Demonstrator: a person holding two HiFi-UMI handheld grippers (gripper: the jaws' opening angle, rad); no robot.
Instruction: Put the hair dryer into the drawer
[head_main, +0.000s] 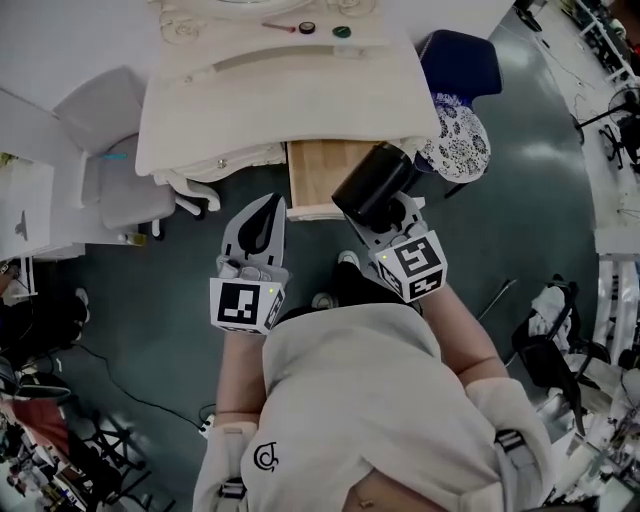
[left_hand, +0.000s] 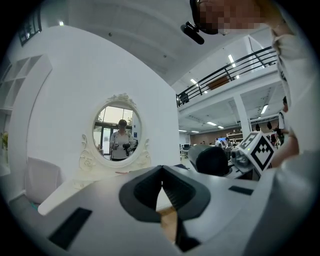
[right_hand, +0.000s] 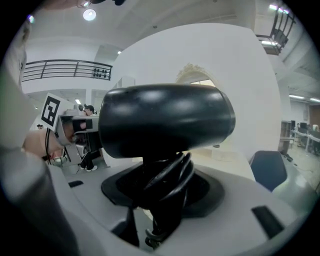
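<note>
The right gripper (right_hand: 165, 200) is clamped on the handle of the black hair dryer (right_hand: 165, 120), with the cord wound round that handle. It holds the dryer (head_main: 372, 182) by the front right corner of the open wooden drawer (head_main: 318, 165) under the white dressing table (head_main: 280, 90). The left gripper (left_hand: 161, 170) is empty, its jaw tips pressed together. The only print is the black-and-white squares on the left cube (head_main: 245, 305) and the right cube (head_main: 415, 265), and a small round shirt logo (head_main: 265, 457), too small to read.

Black hair dryer (head_main: 372, 182), cord wound round handle, held by open wooden drawer (head_main: 318, 172)
</note>
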